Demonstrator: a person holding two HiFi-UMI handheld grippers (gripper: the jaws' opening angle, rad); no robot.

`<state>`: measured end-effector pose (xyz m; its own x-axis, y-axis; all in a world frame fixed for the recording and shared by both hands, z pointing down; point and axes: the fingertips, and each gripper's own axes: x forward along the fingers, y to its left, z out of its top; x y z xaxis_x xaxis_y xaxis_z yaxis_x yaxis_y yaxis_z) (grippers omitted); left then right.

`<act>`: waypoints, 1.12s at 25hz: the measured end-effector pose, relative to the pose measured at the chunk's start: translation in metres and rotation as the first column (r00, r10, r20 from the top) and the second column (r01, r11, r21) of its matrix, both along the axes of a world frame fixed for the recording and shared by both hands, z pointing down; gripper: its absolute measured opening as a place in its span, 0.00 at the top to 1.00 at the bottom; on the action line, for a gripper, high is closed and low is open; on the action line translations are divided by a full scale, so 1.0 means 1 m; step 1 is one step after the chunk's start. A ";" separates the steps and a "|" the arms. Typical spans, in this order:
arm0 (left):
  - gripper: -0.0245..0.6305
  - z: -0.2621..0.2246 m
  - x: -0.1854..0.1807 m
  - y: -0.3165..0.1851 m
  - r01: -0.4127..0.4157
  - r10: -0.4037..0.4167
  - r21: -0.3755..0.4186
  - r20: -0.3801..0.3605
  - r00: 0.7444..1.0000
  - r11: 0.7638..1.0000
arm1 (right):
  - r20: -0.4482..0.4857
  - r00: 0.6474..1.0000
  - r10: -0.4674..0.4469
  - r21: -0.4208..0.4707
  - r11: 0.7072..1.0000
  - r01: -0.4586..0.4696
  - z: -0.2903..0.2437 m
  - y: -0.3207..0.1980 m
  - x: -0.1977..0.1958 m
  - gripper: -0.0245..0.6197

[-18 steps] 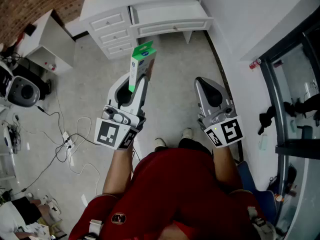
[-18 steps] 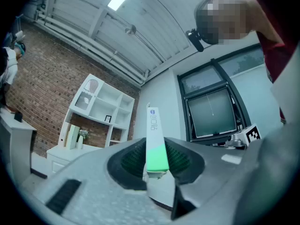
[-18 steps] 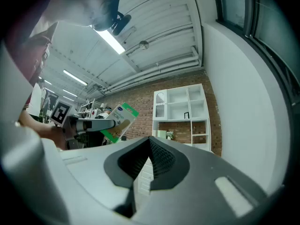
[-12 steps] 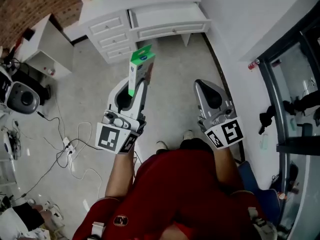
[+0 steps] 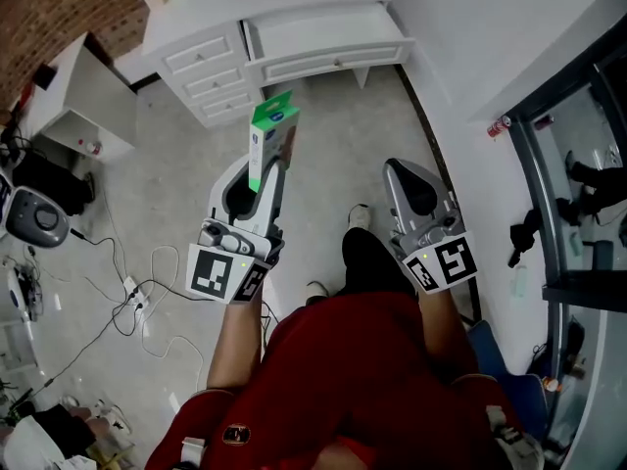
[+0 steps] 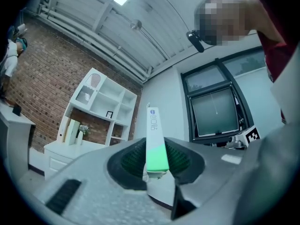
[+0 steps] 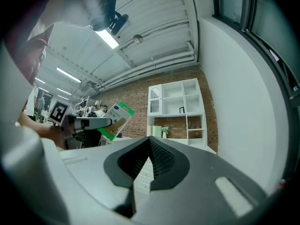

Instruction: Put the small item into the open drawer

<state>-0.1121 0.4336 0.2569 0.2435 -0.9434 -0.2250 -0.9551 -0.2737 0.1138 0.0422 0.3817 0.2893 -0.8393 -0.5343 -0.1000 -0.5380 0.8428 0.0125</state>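
The small item is a flat green and white box [image 5: 271, 142]. It stands upright between the jaws of my left gripper [image 5: 261, 181], which is shut on its lower end. In the left gripper view the box [image 6: 155, 142] shows edge-on, pinched between the dark pads of that gripper [image 6: 157, 167]. My right gripper [image 5: 412, 190] hangs to the right of it, shut with nothing in it; its pads [image 7: 157, 157] meet in a line. The open drawer [image 5: 323, 39] juts out of the white dresser [image 5: 201, 65], ahead of both grippers.
A white side table [image 5: 71, 96] stands at the left, with cables [image 5: 127, 284] and gear on the floor below it. A white wall and a dark window frame [image 5: 558, 199] run along the right. A white shelf unit [image 6: 101, 107] backs onto a brick wall.
The person has stepped forward, one dark leg and shoe now showing between the grippers. The dresser has slid a little left in the view. The box stays gripped.
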 end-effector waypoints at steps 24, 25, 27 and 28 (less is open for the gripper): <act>0.82 0.038 0.003 -0.407 0.024 -0.002 -0.187 0.116 0.993 0.982 | 0.049 0.999 -0.001 -0.057 0.998 0.004 0.024 -0.398 0.015 0.94; 0.82 0.041 0.002 -0.418 0.023 -0.001 -0.196 0.110 0.994 0.980 | 0.051 0.999 0.002 -0.061 0.998 0.001 0.025 -0.405 0.015 0.94; 0.82 0.050 -0.001 -0.439 0.017 0.009 -0.222 0.117 0.993 0.975 | 0.052 0.999 0.012 -0.070 0.998 -0.008 0.029 -0.421 0.014 0.94; 0.82 0.056 -0.004 -0.450 0.011 0.019 -0.232 0.127 0.992 0.973 | 0.050 0.999 0.018 -0.075 0.997 -0.014 0.031 -0.429 0.013 0.94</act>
<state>-0.1156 -0.0164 0.3128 0.2597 -0.9652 0.0326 -0.9648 -0.2578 0.0517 0.0554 -0.0472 0.3207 -0.8253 -0.5555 -0.1018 -0.5501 0.8315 -0.0778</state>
